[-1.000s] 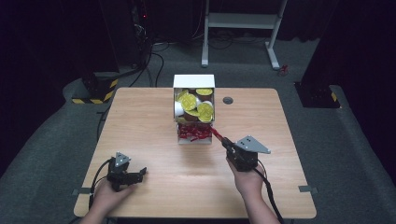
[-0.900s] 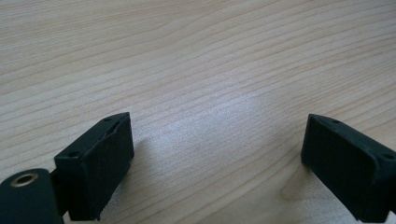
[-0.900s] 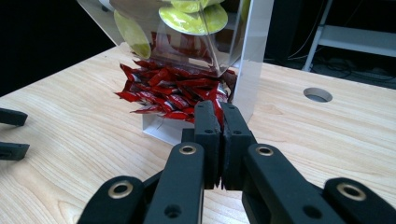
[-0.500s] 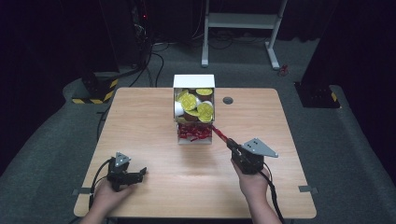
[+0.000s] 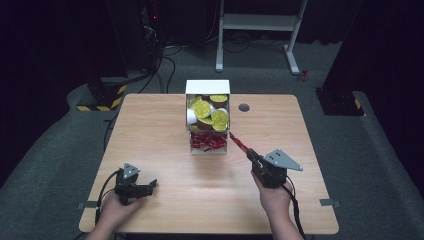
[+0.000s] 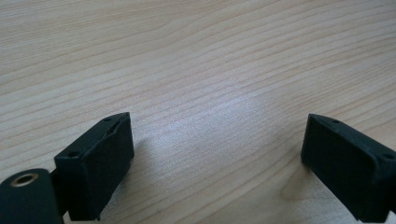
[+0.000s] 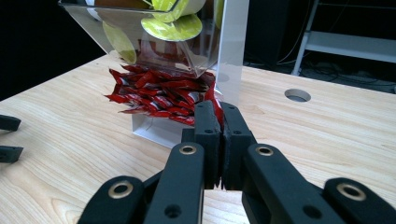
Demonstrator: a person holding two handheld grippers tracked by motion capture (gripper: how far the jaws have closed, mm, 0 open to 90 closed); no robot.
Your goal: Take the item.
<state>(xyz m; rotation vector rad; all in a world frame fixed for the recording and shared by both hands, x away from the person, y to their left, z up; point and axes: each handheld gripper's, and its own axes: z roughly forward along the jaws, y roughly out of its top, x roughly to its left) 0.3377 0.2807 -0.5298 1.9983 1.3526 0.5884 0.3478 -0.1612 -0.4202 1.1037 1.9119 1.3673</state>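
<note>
A clear and white dispenser [image 5: 207,87] stands at the far middle of the table. Yellow-lidded cups [image 5: 202,107] fill its upper bin and red packets [image 5: 207,143] lie in its lower tray. My right gripper [image 5: 250,151] is shut on one red packet [image 5: 239,142], held in a slant just right of the tray. In the right gripper view the jaws [image 7: 222,109] press together on the packet [image 7: 216,109], close in front of the heap of red packets [image 7: 154,95]. At the near left my left gripper [image 5: 150,186] rests open on the wood, nothing between its jaws [image 6: 217,140].
The wooden table [image 5: 150,130] has a round cable hole [image 5: 244,107] right of the dispenser. Cables trail from both grippers over the near edge. Behind the table are a white stand [image 5: 255,22] and dark floor.
My right gripper has drawn back a little toward the near right with the red packet in it. The left gripper has stayed put.
</note>
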